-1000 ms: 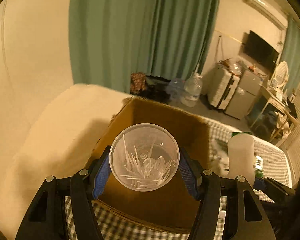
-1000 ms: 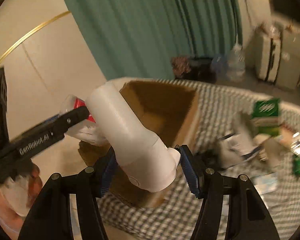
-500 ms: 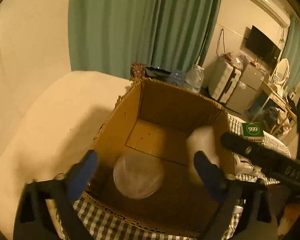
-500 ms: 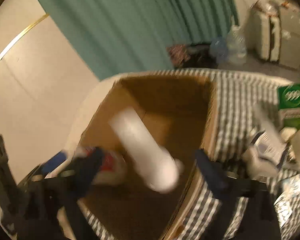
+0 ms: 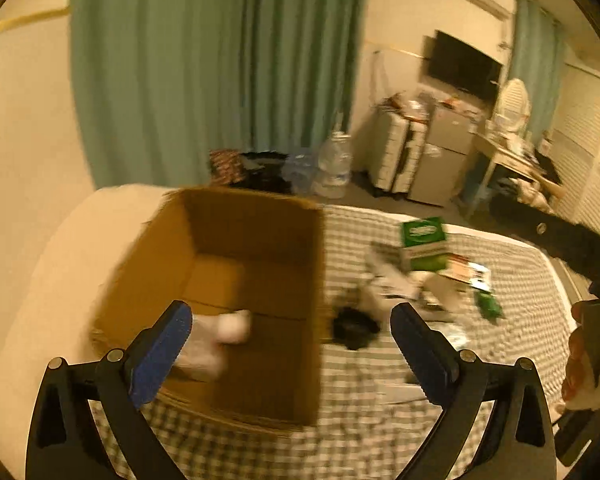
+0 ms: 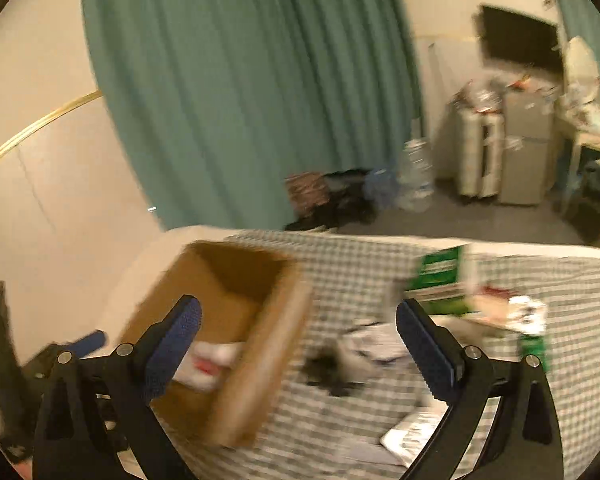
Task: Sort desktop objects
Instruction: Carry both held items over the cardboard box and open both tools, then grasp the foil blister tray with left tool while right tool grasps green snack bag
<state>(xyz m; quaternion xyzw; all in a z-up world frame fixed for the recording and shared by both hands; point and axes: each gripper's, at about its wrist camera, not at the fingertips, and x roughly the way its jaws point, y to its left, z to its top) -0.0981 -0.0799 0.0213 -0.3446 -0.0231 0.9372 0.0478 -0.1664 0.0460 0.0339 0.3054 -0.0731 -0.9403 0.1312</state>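
One open cardboard box [image 5: 256, 264] sat on the checked cloth [image 5: 520, 288] of the bed, with blurred pale items [image 5: 220, 336] inside. To its right lay one green carton [image 5: 422, 242] among scattered packets. We held two hand-held grippers: the left hand-held gripper [image 5: 290, 356] opening and empty, the right hand-held gripper [image 6: 298, 356] apart and empty.

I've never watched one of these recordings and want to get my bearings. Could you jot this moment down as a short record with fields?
surface: green checked cloth
container: open cardboard box, on the cloth's left part
inside box: blurred white items; one shows red
left gripper: jaws opening, nothing between
right gripper: open, empty
still on cloth: green carton, black object, papers and packets
sharpness: blurred
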